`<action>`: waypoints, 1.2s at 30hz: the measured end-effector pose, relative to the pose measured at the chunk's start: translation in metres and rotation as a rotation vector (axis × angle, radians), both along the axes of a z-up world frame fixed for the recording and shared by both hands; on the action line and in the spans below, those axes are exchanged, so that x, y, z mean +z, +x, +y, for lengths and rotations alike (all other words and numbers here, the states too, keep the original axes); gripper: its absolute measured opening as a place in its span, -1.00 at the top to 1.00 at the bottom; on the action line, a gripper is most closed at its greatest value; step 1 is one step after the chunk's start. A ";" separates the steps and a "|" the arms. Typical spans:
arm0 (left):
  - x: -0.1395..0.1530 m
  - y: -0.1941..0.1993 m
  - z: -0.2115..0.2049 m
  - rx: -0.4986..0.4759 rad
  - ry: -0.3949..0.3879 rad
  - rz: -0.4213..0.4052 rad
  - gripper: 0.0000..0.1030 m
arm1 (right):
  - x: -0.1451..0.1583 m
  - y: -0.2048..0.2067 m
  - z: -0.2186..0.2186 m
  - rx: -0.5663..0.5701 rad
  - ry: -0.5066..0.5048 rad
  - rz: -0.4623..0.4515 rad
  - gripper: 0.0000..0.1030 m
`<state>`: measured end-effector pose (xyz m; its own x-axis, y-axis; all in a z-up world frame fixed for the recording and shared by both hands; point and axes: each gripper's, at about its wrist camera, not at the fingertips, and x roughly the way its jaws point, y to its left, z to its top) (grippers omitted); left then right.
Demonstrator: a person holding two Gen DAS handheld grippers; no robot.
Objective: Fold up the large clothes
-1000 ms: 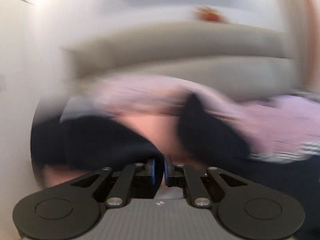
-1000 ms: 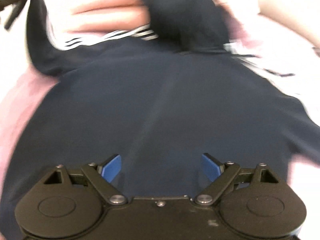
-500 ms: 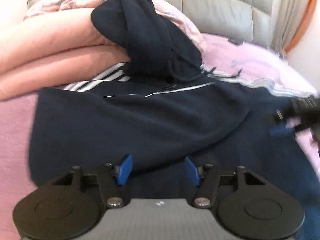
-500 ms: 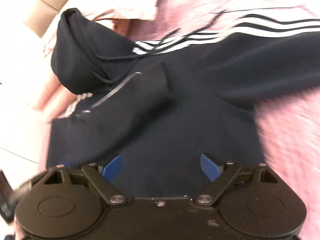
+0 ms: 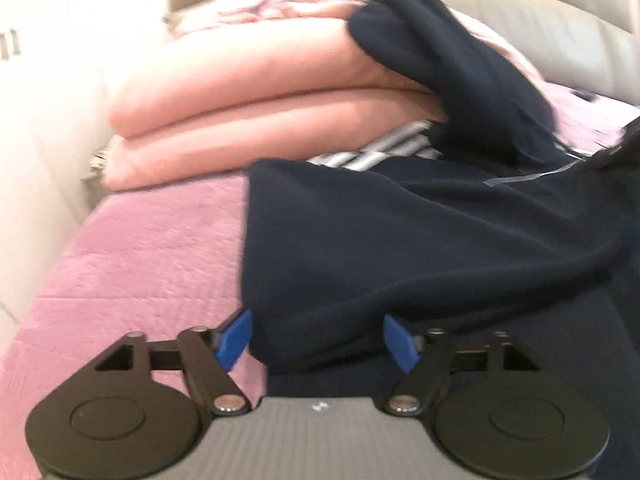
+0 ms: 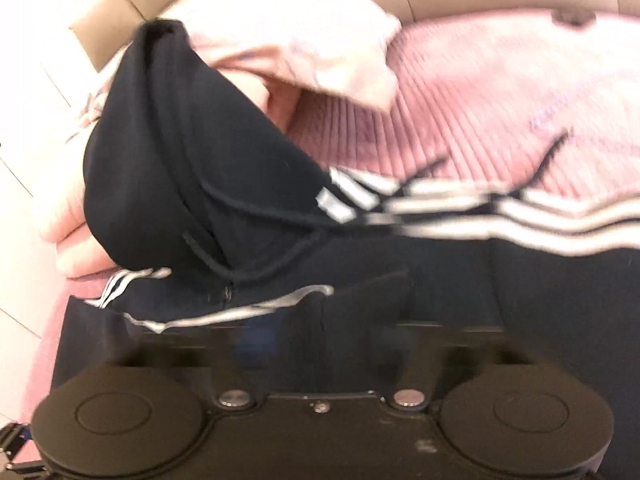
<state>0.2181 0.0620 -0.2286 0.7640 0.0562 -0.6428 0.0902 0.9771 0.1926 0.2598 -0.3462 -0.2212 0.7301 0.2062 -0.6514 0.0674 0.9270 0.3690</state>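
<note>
No text, brand, number or sign can be read in either view. The white panel (image 5: 24,92) at about 10 o'clock in the left wrist view carries a few small dark marks near its left edge, too blurred and cut off to make out. The small white tab (image 6: 334,206) on the dark hoodie (image 6: 192,168), near the middle of the right wrist view, shows no legible lettering

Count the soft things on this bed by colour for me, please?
Navy: 1, the hoodie
Peach: 1, the folded blanket
Pale pink: 1, the pillow
Mauve: 1, the bedspread
Total: 4
</note>
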 end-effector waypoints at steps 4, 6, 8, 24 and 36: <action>0.000 -0.003 0.004 0.048 0.016 -0.072 -0.55 | 0.045 -0.027 -0.026 -0.107 0.095 -0.158 0.80; -0.003 -0.003 0.004 0.023 -0.015 -0.055 -0.55 | 0.062 -0.041 -0.046 -0.170 0.136 -0.200 0.80; -0.007 -0.005 0.006 -0.002 -0.049 -0.040 -0.55 | 0.070 -0.047 -0.059 -0.209 0.100 -0.197 0.79; -0.007 0.023 0.055 0.116 -0.520 0.065 0.68 | -0.012 -0.032 -0.068 -0.090 -0.072 0.195 -0.51; -0.007 -0.006 0.065 0.283 -0.691 0.085 0.16 | -0.010 -0.037 -0.053 -0.059 -0.285 0.193 0.02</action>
